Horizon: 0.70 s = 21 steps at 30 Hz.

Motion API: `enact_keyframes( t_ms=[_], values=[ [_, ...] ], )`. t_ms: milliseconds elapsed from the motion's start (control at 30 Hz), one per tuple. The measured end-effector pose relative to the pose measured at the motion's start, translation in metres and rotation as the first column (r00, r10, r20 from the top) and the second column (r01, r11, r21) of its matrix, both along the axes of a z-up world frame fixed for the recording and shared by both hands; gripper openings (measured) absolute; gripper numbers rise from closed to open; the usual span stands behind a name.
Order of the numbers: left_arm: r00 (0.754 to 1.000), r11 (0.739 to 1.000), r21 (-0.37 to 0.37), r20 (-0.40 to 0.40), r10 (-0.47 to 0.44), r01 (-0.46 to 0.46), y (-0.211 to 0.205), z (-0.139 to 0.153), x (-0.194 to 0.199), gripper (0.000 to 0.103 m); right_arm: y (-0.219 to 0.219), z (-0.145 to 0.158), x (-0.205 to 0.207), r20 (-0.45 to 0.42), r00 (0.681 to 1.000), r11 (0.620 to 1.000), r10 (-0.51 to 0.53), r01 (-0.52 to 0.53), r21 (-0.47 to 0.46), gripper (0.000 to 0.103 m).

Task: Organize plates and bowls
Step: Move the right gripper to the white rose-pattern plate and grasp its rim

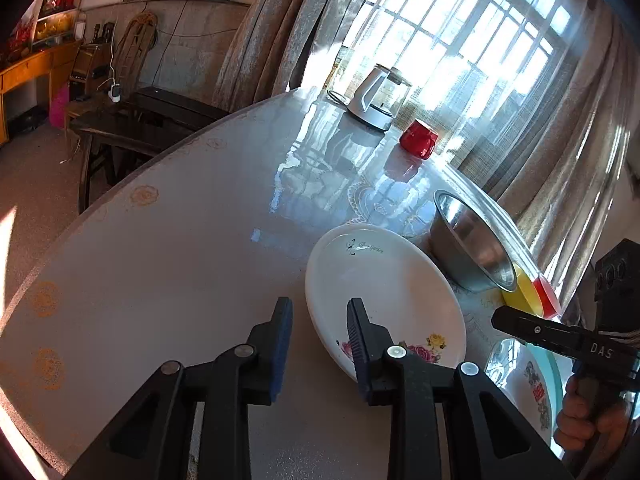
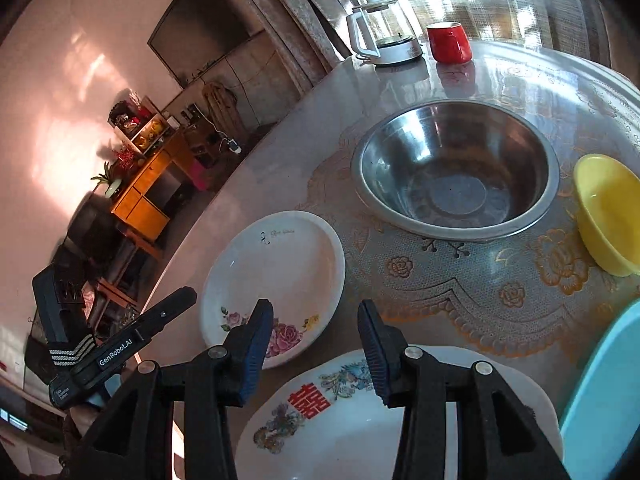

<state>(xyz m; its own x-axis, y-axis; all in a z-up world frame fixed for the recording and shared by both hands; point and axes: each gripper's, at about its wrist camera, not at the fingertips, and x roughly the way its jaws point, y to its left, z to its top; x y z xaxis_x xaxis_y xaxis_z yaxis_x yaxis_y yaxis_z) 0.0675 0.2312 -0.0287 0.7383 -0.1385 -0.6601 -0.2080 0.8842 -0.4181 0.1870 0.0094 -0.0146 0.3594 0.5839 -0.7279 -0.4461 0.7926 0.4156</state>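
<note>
A white plate with pink flowers (image 1: pixel 380 280) (image 2: pixel 276 264) lies flat on the table. My left gripper (image 1: pixel 319 308) is open at its near left rim, with one finger over the plate and the other over bare table, pads clear of it. My right gripper (image 2: pixel 314 312) hangs open and empty above the gap between that plate and a white plate with a red character (image 2: pixel 320 432) (image 1: pixel 528 384). Behind them stand a steel bowl (image 2: pixel 456 172) (image 1: pixel 472 240) and a yellow bowl (image 2: pixel 608 216) (image 1: pixel 524 292). A light blue plate (image 2: pixel 600 392) lies at the right.
A glass kettle (image 1: pixel 380 96) (image 2: pixel 384 32) and a red mug (image 1: pixel 418 138) (image 2: pixel 448 42) stand at the far side by the curtained window. A red rim (image 1: pixel 546 292) shows behind the yellow bowl. The round table's edge (image 1: pixel 120 200) curves along the left, with a dark bench beyond.
</note>
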Motion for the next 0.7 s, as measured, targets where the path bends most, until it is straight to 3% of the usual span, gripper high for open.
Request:
enact_keyframes(
  t_ms=[167, 433, 500, 567, 700],
  values=[
    [1.000, 0.999, -0.037, -0.025, -0.013, 0.012, 0.003, -0.011, 0.008, 0.027, 0.018, -0.017, 0.020, -0.029, 0.999, 0.996, -0.020, 0.018, -0.089, 0.043],
    [0.998, 0.999, -0.003, -0.050, -0.047, 0.047, -0.004, -0.019, 0.029, 0.024, 0.041, -0.032, 0.038, -0.050, 0.999, 0.986, 0.003, -0.011, -0.166, 0.029],
    [0.997, 0.999, 0.002, -0.053, -0.054, 0.054, -0.007, -0.019, 0.031, 0.020, 0.047, -0.033, 0.039, -0.055, 0.998, 0.987, 0.029, -0.037, -0.156, 0.021],
    [0.998, 0.999, 0.036, -0.057, -0.037, 0.039, -0.010, -0.017, 0.028, 0.020, 0.049, -0.033, 0.037, -0.044, 0.999, 0.986, 0.032, -0.039, -0.162, 0.022],
    [0.998, 0.999, 0.014, -0.045, -0.041, 0.042, -0.009, -0.014, 0.021, 0.020, 0.043, -0.032, 0.030, -0.047, 0.998, 0.992, 0.033, -0.038, -0.120, 0.021]
  ],
)
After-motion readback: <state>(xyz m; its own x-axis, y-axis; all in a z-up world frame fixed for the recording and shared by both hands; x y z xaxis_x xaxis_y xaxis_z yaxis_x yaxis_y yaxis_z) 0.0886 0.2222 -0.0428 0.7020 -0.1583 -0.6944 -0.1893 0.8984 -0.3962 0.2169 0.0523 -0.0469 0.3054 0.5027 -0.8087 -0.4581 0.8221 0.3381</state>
